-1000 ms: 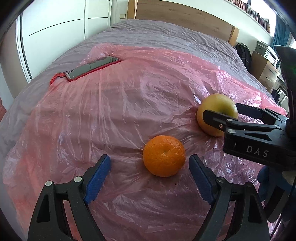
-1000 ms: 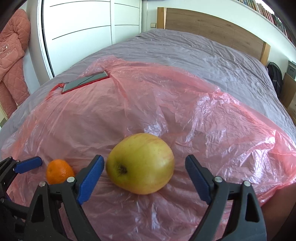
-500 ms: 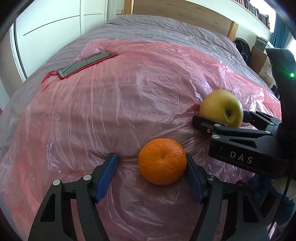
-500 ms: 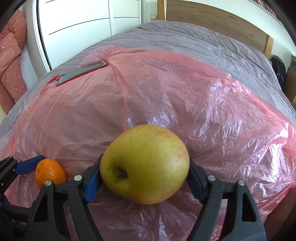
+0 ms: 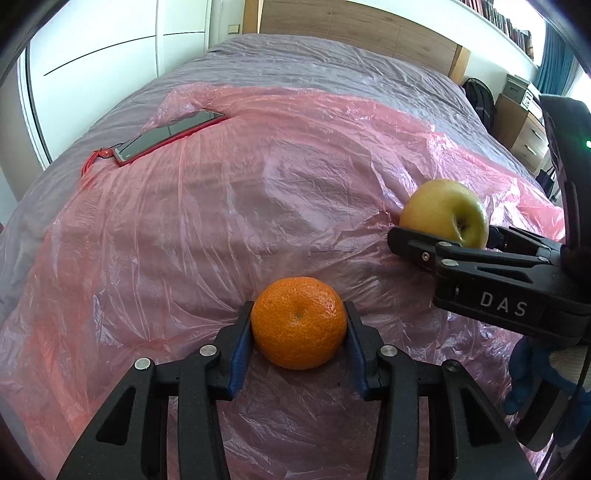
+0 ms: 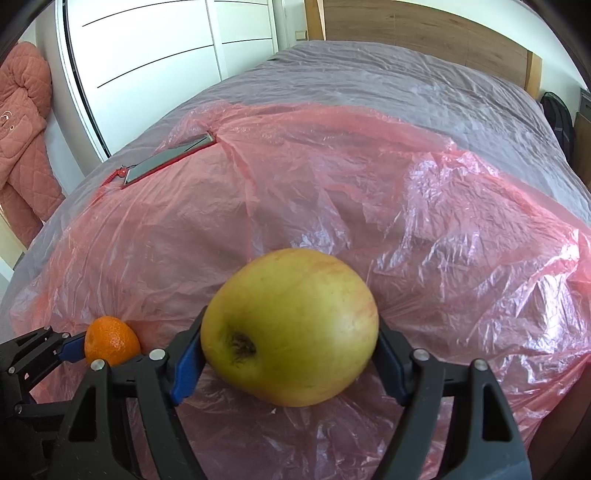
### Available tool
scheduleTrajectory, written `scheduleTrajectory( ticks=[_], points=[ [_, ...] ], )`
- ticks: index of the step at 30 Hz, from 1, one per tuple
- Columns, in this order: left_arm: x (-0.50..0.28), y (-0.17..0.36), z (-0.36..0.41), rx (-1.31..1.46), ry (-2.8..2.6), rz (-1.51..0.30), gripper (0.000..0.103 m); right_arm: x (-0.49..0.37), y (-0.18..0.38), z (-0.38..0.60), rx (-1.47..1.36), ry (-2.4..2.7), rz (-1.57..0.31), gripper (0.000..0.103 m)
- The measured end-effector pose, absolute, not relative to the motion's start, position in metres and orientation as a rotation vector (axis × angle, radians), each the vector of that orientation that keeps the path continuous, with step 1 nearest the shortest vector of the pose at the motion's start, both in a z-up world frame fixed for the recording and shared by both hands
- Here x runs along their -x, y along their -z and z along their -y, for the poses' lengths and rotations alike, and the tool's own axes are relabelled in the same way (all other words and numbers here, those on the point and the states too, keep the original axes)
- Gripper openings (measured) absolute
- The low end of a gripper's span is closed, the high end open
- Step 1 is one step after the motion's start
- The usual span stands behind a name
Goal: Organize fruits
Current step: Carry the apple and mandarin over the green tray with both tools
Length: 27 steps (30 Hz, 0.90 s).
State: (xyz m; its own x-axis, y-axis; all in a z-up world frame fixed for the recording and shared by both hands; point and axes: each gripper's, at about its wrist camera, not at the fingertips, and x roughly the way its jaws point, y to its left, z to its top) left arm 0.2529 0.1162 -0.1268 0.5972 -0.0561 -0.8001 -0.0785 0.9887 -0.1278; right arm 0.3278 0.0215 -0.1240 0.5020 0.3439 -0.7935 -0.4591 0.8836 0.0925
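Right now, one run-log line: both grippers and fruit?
left gripper: jaws just closed on mandarin | right gripper: shut on apple | pink plastic sheet: under both

A home bedroom: a grey-covered bed [image 5: 314,66], wooden headboard [image 5: 351,22] and white wardrobe [image 6: 166,48].

The thin pink plastic sheet [image 5: 229,206] looks crinkled and glossy. The mandarin [image 5: 299,323] has dimpled, matt peel; the apple [image 6: 291,325] is smooth-skinned.
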Motion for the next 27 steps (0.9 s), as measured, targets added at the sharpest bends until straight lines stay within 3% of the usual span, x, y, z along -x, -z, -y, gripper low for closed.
scheduleTrajectory(
  ticks=[14,27],
  points=[
    [-0.217,0.076,-0.113,0.156,-0.018,-0.861,0.039,-0.282,0.068,0.002,0.128,-0.469,-0.879,0.103],
    [-0.142,0.045,-0.105,0.149,-0.022,-0.84,0.039,-0.185,0.025,0.036,0.11,-0.47,-0.862,0.103]
  ],
)
